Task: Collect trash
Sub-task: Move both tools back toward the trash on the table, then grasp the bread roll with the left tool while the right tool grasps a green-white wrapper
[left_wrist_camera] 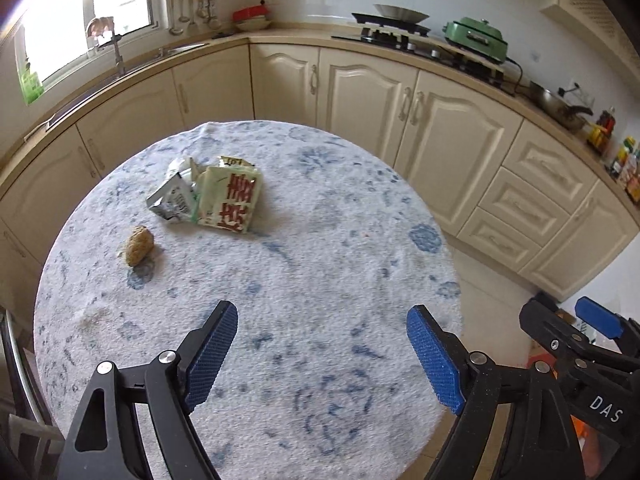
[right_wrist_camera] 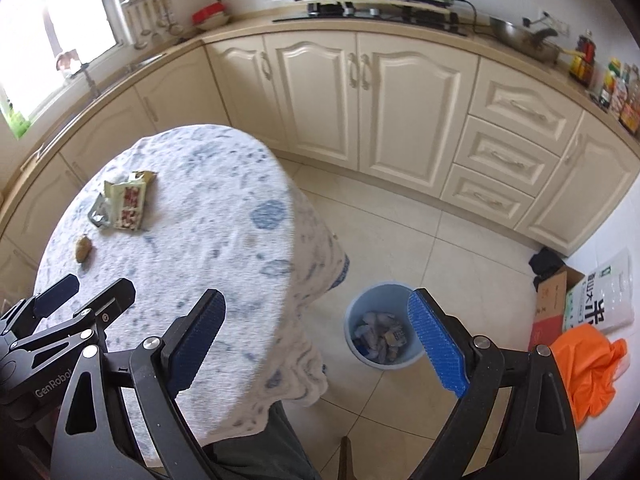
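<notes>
Crumpled snack wrappers (left_wrist_camera: pixel 208 196) (right_wrist_camera: pixel 124 204), pale green with red print, lie on the far left of the round table (left_wrist_camera: pixel 320 240) (right_wrist_camera: pixel 208 220). A small brown lump (left_wrist_camera: pixel 139 246) (right_wrist_camera: pixel 83 249) sits just in front of them. My left gripper (left_wrist_camera: pixel 322 344) (right_wrist_camera: pixel 86 292) hangs open over the table's near part, with nothing between its blue pads. My right gripper (right_wrist_camera: pixel 316 320) (left_wrist_camera: pixel 568 316) is open and empty beyond the table's right edge, above the floor. Under it stands a light blue bin (right_wrist_camera: pixel 384 326) with several crumpled pieces inside.
Cream cabinets (right_wrist_camera: pixel 400 112) line the back under a worktop with a stove, a green cooker (left_wrist_camera: pixel 476 36) and a pan. On the floor at the right lie a cardboard box (right_wrist_camera: pixel 554 300), a white sack and an orange bag (right_wrist_camera: pixel 588 368). A person's trouser leg (right_wrist_camera: pixel 264 440) shows below the table.
</notes>
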A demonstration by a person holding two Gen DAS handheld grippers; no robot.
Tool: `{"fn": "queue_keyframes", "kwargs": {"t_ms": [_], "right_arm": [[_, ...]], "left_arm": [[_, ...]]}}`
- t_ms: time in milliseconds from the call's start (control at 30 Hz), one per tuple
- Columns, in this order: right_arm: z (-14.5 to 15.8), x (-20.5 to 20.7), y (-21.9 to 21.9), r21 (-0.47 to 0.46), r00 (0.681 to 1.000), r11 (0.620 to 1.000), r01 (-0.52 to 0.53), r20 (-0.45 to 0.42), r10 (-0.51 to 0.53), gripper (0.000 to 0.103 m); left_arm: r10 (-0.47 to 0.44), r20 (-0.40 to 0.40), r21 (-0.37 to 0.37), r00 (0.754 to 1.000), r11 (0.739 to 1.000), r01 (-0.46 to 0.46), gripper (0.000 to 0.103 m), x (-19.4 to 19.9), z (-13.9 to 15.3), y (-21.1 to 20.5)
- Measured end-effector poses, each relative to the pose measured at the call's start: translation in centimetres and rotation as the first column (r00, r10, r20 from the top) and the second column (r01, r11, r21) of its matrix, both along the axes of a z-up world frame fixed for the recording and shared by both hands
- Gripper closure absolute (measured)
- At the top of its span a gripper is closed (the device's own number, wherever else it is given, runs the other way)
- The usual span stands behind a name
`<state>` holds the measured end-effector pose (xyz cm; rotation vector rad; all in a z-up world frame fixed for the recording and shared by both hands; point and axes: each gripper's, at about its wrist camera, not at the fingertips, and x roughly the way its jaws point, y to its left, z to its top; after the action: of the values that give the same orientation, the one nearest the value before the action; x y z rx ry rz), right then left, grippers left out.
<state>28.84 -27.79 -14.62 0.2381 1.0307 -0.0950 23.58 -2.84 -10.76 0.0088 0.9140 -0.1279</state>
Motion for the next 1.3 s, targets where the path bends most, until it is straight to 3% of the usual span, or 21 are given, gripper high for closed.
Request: {"fn": "queue_keyframes", "kwargs": {"t_ms": [467, 1000, 1100, 1167, 1200, 1267, 1300], "right_arm": [[-0.9, 4.7, 8.5, 0.017, 0.984, 0.984, -0.177, -0.035, 0.177, 0.009], [-4.8, 13.3, 15.1, 0.061, 0.945, 0.952, -0.300, -0.117, 0.305, 0.009], [-5.6, 15.0, 16.0, 0.063, 0.939, 0.947, -0.315, -0.124, 0.320, 0.009], [-6.1, 16.1, 16.5, 0.069, 0.936, 0.944, -0.323, -0.125, 0.329, 0.009], [-6.4, 16.7, 16.7, 0.073, 0.934, 0.942, -0.327, -0.126, 0.334, 0.009], [-6.8, 17.6, 17.2, 0.083, 0.932, 0.939, -0.333, -0.124, 0.341, 0.009], [-6.9, 18.1, 17.4, 0.088, 0.931, 0.938, -0.336, -0.120, 0.345, 0.009]], "left_arm": [[0.179, -0.038, -0.019, 0.983, 0.984, -0.180, 0.020, 2.4, -0.4, 8.8], [0.300, -0.139, -0.009, 0.944, 0.953, -0.304, 0.022, 12.1, -5.2, 16.6], [0.297, -0.161, -0.002, 0.941, 0.953, -0.302, 0.032, 14.1, -6.7, 17.1], [0.290, -0.172, 0.023, 0.941, 0.957, -0.291, 0.055, 15.4, -7.8, 17.1], [0.291, -0.167, 0.033, 0.942, 0.956, -0.290, 0.058, 15.9, -8.1, 16.9], [0.283, -0.133, 0.034, 0.950, 0.959, -0.281, 0.076, 16.3, -8.3, 16.6], [0.277, -0.132, 0.025, 0.952, 0.961, -0.276, 0.077, 16.4, -8.2, 16.7]]}}
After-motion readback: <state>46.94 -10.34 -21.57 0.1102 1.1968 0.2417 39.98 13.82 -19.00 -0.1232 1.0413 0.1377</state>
